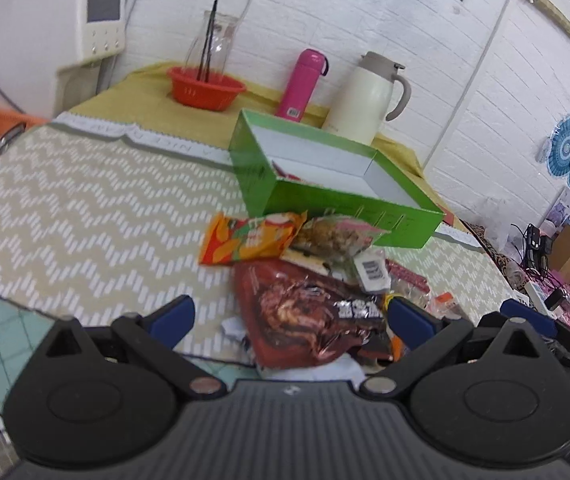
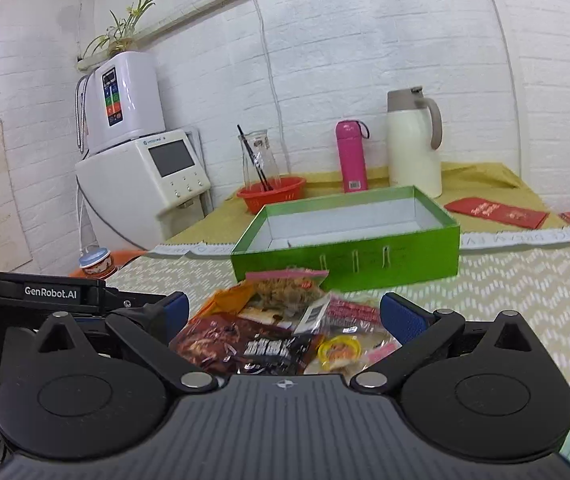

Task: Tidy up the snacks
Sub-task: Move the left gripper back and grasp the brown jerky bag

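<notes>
A pile of snack packets lies on the zigzag-patterned mat in front of an open green box (image 1: pixel 349 200) (image 2: pixel 345 260). In the pile are an orange packet (image 1: pixel 245 240), a clear bag of brown pieces (image 1: pixel 333 236) (image 2: pixel 285 288) and a dark red glossy packet (image 1: pixel 305 312) (image 2: pixel 221 336). My left gripper (image 1: pixel 289 306) is open wide, its blue pads either side of the dark red packet and not touching it. My right gripper (image 2: pixel 285 302) is open too, low over the same pile from the other side. Something red shows inside the box (image 1: pixel 285 172).
Behind the box stand a pink bottle (image 1: pixel 301 84), a cream jug (image 1: pixel 373 96), a red basket (image 1: pixel 205 88) and a glass carafe with black straws (image 1: pixel 213 40). A white appliance (image 2: pixel 145 176) is at the left. A red envelope (image 2: pixel 497 212) lies at the right.
</notes>
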